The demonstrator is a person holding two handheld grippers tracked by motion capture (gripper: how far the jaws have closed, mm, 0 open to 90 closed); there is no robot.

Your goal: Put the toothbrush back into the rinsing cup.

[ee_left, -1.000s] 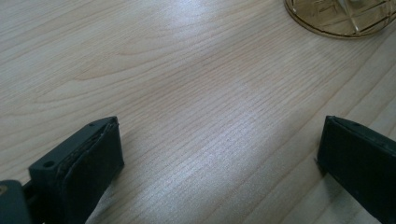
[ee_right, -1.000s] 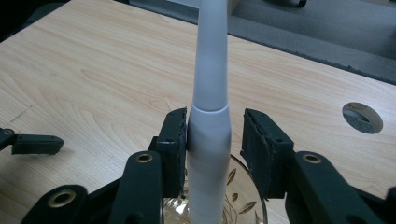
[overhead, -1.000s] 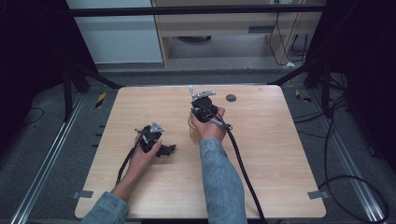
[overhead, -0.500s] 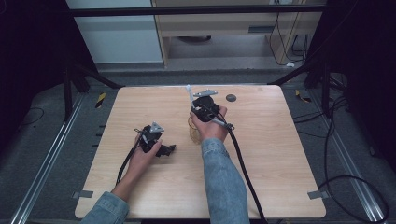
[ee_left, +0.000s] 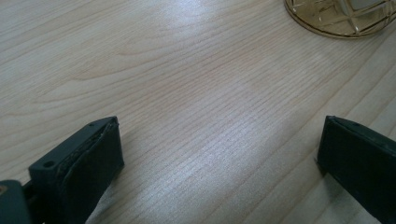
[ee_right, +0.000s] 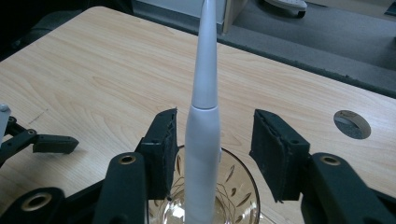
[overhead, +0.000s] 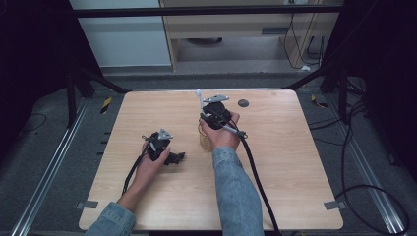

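A white electric toothbrush [ee_right: 203,135] stands upright in an amber patterned glass [ee_right: 233,186] on the wooden table [overhead: 285,147]. My right gripper [ee_right: 215,116] is open around the toothbrush handle. The handle sits close to the left pad [ee_right: 163,140], and a clear gap shows on the other side. From above, the right gripper [overhead: 216,110] is over the glass [overhead: 204,141], with the toothbrush tip [overhead: 198,93] rising beyond it. My left gripper [overhead: 169,158] rests low on the table, left of the glass. In the left gripper view it [ee_left: 219,123] is open with nothing between its jaws, and the glass base [ee_left: 341,18] lies ahead.
A small dark round disc [overhead: 243,103] is set in the tabletop near the far edge, right of the toothbrush. Black cables trail from both grippers toward the near edge. Dark floor, metal frame legs and a cabinet surround the table.
My right gripper has shifted slightly toward the far edge of the table. The toothbrush stays upright in the glass. The left gripper has not moved.
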